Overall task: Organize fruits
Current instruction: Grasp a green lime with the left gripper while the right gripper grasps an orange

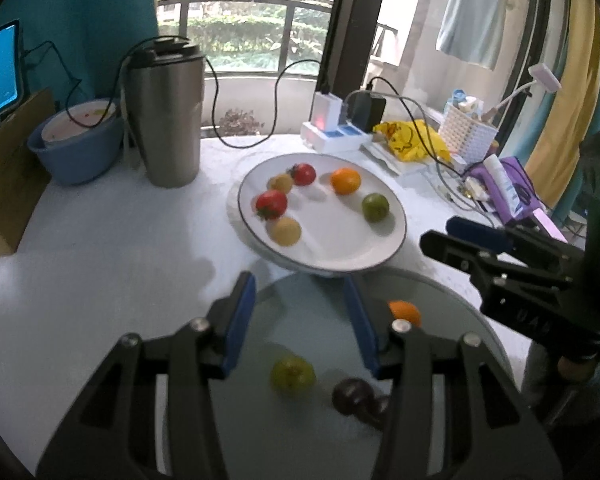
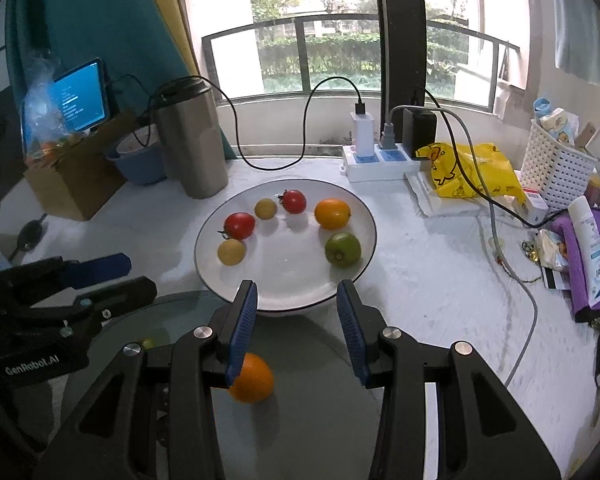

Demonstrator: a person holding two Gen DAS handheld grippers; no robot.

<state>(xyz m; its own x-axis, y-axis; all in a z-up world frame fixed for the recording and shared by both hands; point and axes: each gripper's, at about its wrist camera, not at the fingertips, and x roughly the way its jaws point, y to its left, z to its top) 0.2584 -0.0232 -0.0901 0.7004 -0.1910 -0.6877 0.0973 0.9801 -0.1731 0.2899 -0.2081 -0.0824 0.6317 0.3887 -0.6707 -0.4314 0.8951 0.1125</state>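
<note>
The left gripper [image 1: 300,320] and right gripper [image 2: 296,332], fingers parted and empty, hover over the grey tray [image 1: 320,440]; I'd straddle its green fruit [image 1: 292,374] squarely and close gently before carrying it to the white plate [image 1: 340,248].

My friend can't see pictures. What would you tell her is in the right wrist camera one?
A white plate on a white table holds two red tomatoes, two small yellow fruits, an orange and a green fruit. In front, the right gripper hangs open and empty over a grey glass plate with another orange on it.
</note>
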